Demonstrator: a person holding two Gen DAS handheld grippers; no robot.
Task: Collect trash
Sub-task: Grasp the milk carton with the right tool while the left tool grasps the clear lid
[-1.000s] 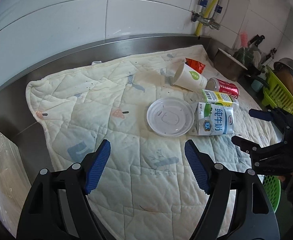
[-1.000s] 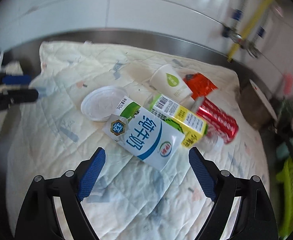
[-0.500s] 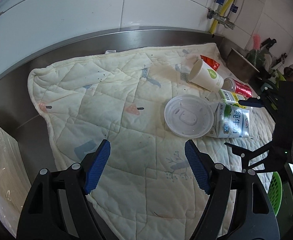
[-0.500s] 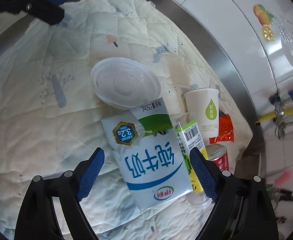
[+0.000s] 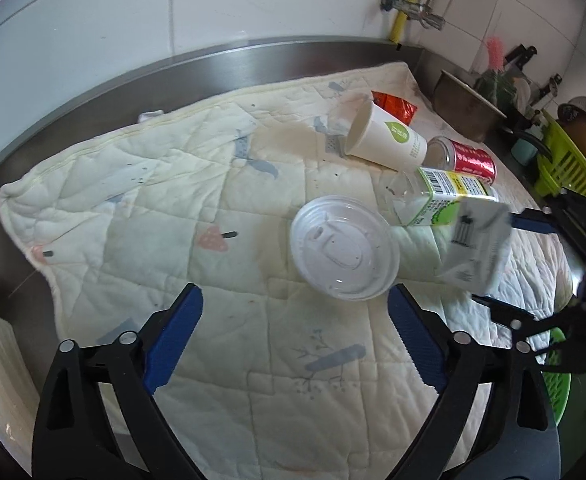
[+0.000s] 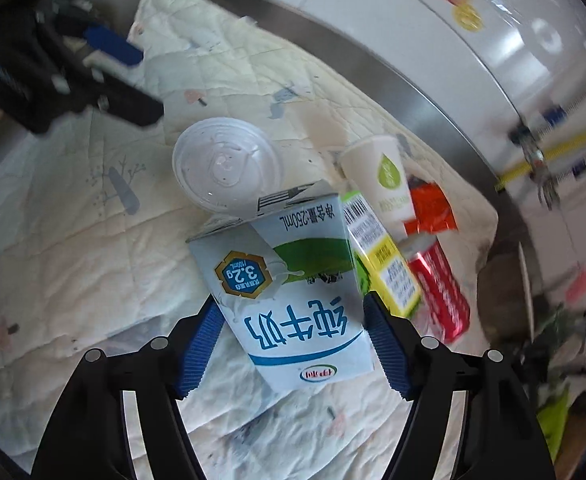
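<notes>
With the right gripper [image 6: 293,344] clamping the milk carton [image 6: 293,296] mid-frame for lifting clear, we're keeping the left gripper [image 5: 293,344] spread wide, ready for the plastic lid [image 5: 345,258].

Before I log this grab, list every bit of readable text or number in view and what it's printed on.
"纯牛奶" on the milk carton, held in the right gripper, upside down in its view.
"3.2g" in the carton's gold-edged badge.
"净含量:250mL" along the carton's top edge.
Carton's red logo: too small.
Yellow-green box: barcode and print unreadable.
Paper cup: green drop logo, wording blurred.
Red can: lettering blurred.
</notes>
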